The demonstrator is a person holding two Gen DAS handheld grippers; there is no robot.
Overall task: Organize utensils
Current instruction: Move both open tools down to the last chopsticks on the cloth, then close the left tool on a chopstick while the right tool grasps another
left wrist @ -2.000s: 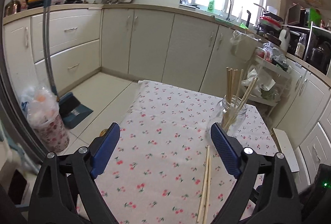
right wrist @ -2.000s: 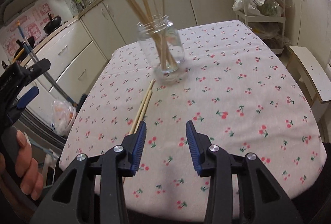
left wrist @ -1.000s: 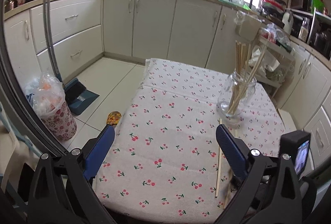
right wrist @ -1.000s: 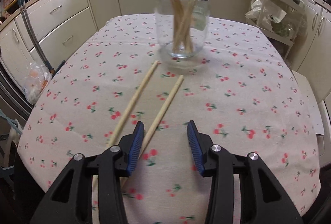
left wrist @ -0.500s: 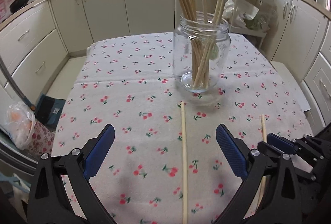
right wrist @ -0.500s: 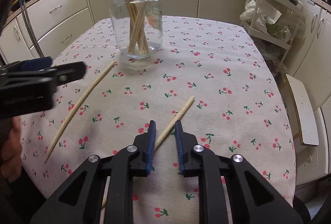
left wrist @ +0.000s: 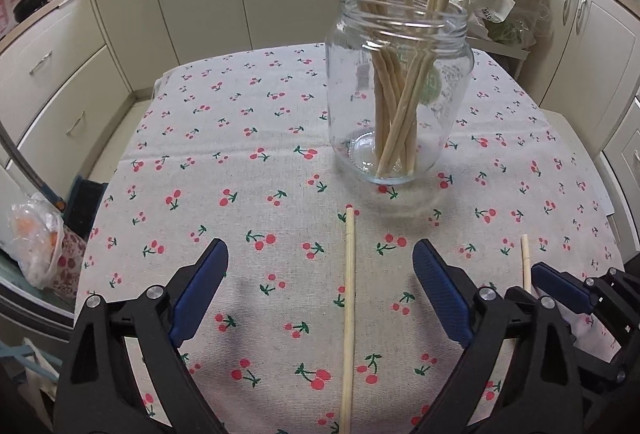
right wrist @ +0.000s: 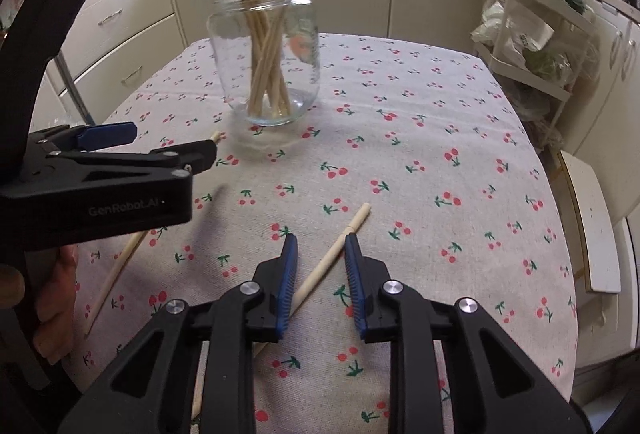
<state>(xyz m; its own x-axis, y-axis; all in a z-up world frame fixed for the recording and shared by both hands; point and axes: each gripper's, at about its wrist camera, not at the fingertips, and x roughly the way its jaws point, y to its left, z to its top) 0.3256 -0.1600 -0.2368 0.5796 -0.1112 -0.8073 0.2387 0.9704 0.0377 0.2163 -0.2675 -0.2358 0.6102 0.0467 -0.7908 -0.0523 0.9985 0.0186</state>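
Observation:
A glass jar point(left wrist: 400, 93) holding several wooden chopsticks stands on the cherry-print tablecloth point(left wrist: 240, 137). Two loose chopsticks lie in front of it. One chopstick point(left wrist: 348, 294) lies lengthwise between the wide-apart fingers of my left gripper point(left wrist: 320, 254), which is open and touches nothing. The other chopstick point(right wrist: 332, 258) lies slantwise on the cloth between the blue pads of my right gripper point(right wrist: 320, 242). Those jaws are opening and the pads do not press on it. In the right wrist view, my left gripper point(right wrist: 172, 141) hovers over the first chopstick point(right wrist: 116, 270), left of the jar point(right wrist: 266, 53).
A person's hand point(right wrist: 52, 306) holds the left gripper's handle. A white rack with bags point(right wrist: 532, 45) and a white stool point(right wrist: 592, 226) stand off the table's right side. Cabinets run behind. A bin with a plastic bag point(left wrist: 36, 242) stands on the floor at left.
My left gripper swung in and down over the table, close to the jar. The right gripper's jaws narrowed around one chopstick, shifted it right, away from the other, then widened a little.

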